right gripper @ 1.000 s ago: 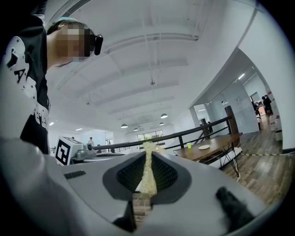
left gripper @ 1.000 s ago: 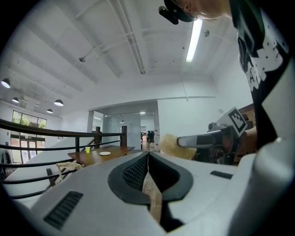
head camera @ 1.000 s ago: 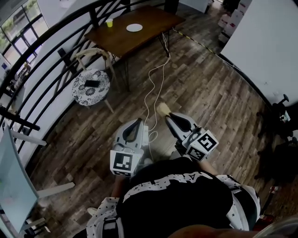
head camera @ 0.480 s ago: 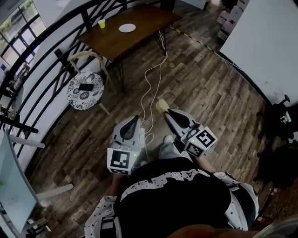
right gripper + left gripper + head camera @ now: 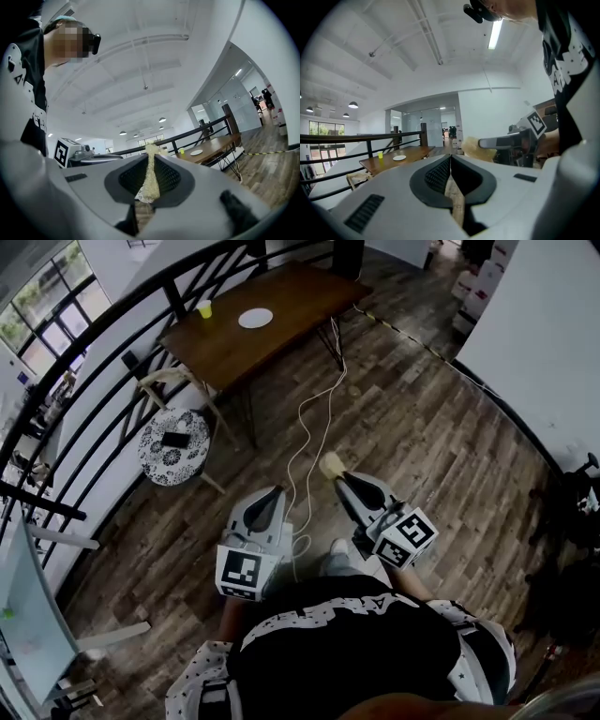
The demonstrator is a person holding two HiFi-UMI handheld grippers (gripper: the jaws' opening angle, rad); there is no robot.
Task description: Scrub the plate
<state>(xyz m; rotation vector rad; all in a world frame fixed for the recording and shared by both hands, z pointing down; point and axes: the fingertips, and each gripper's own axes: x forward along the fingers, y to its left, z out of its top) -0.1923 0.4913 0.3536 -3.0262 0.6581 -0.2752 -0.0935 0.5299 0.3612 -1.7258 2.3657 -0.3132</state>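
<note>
- Shows the plate (image 5: 255,318) lying flat on the brown table (image 5: 292,283) at 12 o'clock in the head view, well apart from both grippers.
- Puts a yellow cup (image 5: 204,308) on the same table, near the plate at its 9 o'clock.
- Holds the left gripper (image 5: 274,493) over the wood floor (image 5: 422,446), just below the view's centre, pointing toward 12 o'clock.
- Presses the left fingers (image 5: 436,176) fully together, with nothing gripped between them.
- Holds the right gripper (image 5: 339,478) at the left one's 3 o'clock, close beside it but not touching.
- Clamps the right fingers (image 5: 166,177) tight on a pale yellow sponge (image 5: 149,174), squeezed thin between them, its tip poking out past the fingertips.
- Trails a white cable (image 5: 314,418) over the floor from the table's near edge down toward the grippers.
- Sets a round patterned seat (image 5: 173,448) at 10 o'clock beside the black railing (image 5: 103,352), with a dark flat phone-like thing (image 5: 174,439) lying on it.
</note>
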